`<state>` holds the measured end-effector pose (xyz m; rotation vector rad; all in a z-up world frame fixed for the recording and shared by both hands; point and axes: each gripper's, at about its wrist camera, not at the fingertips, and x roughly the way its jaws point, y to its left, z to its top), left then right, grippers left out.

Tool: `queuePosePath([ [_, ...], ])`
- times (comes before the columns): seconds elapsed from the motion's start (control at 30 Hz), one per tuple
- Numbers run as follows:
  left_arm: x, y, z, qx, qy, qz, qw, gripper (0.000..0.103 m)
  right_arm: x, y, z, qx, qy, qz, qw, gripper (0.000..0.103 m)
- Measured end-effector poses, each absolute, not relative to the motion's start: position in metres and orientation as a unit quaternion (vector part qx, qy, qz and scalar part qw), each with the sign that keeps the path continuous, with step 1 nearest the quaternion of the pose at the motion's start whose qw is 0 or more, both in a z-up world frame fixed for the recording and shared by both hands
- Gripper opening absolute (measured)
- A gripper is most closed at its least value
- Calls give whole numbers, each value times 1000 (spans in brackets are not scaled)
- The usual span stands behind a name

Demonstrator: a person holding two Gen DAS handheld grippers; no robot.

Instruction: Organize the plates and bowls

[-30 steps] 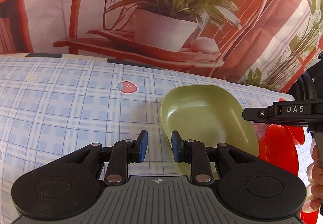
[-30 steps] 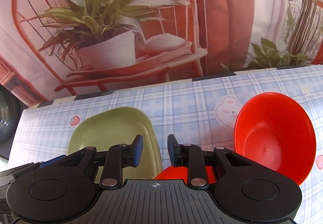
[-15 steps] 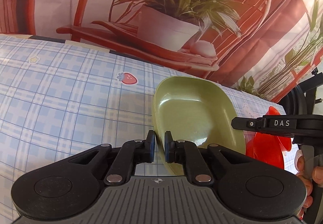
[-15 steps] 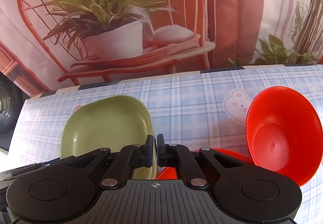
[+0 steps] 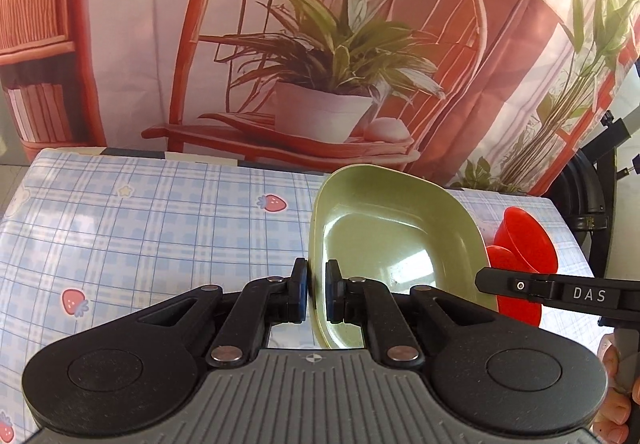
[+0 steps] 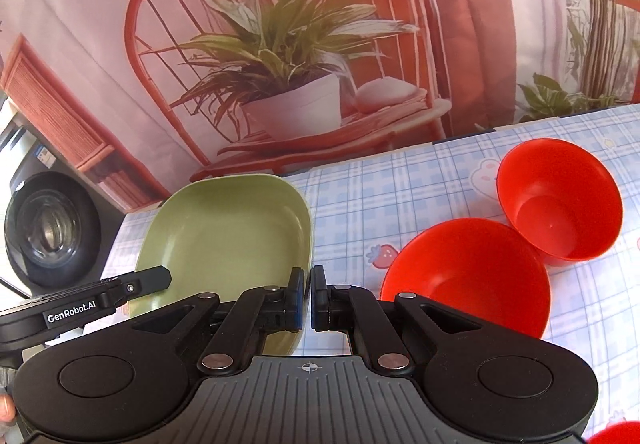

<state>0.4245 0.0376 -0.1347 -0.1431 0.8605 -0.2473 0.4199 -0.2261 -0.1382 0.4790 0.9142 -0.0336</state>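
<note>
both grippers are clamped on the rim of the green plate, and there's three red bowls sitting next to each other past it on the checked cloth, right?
Not quite: only two red bowls sit together there, the nearer red bowl and the farther red bowl, as the right wrist view shows. The rest holds: the left gripper and right gripper are both clamped on the rim of the green plate, over the checked cloth.

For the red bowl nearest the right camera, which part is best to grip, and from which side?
Probably grip the thin rim of the nearer red bowl on its left side, one finger inside, one outside, coming from above. It stands open upward, its wall looks too wide to span, and the second red bowl crowds its far right edge.
</note>
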Motion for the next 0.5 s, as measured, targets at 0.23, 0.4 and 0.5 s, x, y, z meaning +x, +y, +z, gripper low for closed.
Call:
queuePosePath([
  [0.23, 398, 25, -129, -49, 413, -146, 898, 10, 362, -222, -123, 247, 411, -41, 877, 5],
  [0.4, 380, 11, -133, -33, 417, -175, 891, 10, 320, -219, -115, 250, 391, -61, 884, 6],
  [0.5, 371, 2, -135, -25, 422, -187, 887, 10, 295, -221, -112, 262, 379, -62, 885, 7],
])
